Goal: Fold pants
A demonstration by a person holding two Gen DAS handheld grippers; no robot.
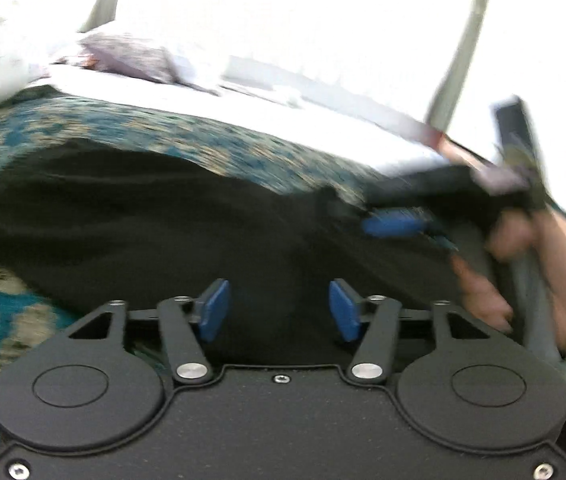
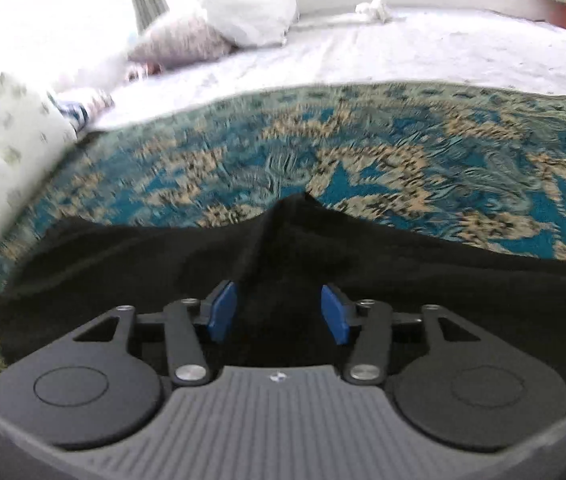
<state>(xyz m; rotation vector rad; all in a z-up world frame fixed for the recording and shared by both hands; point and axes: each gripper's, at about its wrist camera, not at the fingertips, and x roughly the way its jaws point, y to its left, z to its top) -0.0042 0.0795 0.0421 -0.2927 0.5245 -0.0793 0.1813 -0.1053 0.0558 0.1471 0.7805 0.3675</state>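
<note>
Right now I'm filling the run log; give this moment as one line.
task: fold pants | black fabric pants: on teal patterned cloth | left gripper: open, empty | right gripper: open, empty

left gripper (image 1: 279,310): black body, round discs, silver screws, blue pads (image 1: 214,310). right gripper (image 2: 279,312): ribbed grey centre plate, black link arms, blue pads (image 2: 223,312).

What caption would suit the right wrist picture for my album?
Open blue-padded fingers of the right gripper hover over black pants spread on a teal patterned blanket.
</note>
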